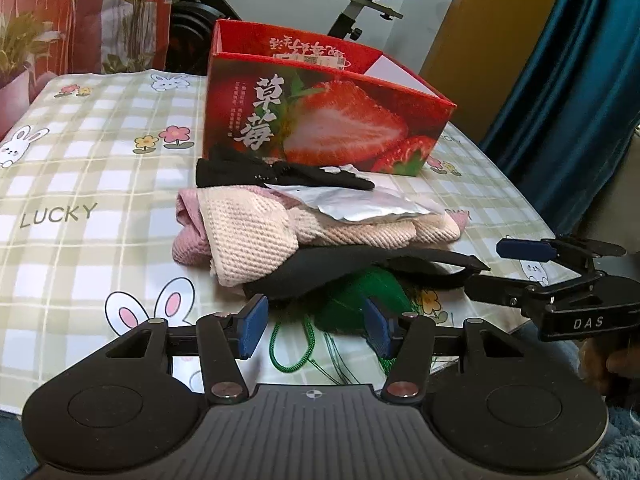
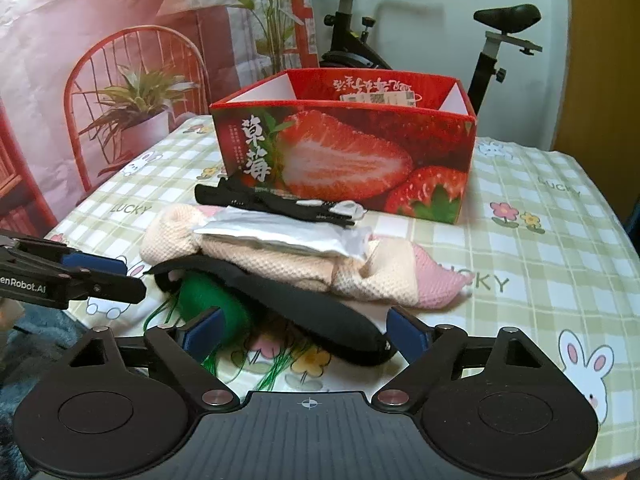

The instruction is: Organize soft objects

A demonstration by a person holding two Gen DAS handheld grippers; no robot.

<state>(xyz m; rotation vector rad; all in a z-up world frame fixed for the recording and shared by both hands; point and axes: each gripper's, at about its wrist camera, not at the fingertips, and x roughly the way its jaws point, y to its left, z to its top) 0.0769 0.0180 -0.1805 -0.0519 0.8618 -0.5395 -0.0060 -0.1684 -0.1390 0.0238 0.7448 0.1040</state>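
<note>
A heap of soft things lies on the checked cloth in front of a red strawberry box (image 1: 320, 120) (image 2: 348, 156). A pink and cream knit cloth (image 1: 248, 236) (image 2: 372, 272) carries a silver foil pouch (image 1: 360, 204) (image 2: 276, 236) and a black glove (image 1: 248, 172) (image 2: 272, 204). Under it lie a flat black pad (image 1: 332, 272) (image 2: 316, 308) and a green mesh bundle with cord (image 1: 360, 300) (image 2: 212, 296). My left gripper (image 1: 316, 326) (image 2: 116, 278) stands open around the green bundle's near edge. My right gripper (image 2: 304, 330) (image 1: 504, 268) is open, with the green bundle and the black pad's end between its fingers.
The table (image 1: 80, 184) wears a rabbit-and-flower cloth printed LUCKY. An exercise bike (image 2: 500, 40) stands behind the box. A blue curtain (image 1: 580, 80) hangs at the right, and a printed backdrop with a red chair (image 2: 132, 92) at the left. A person's hand (image 1: 604, 364) holds the right gripper.
</note>
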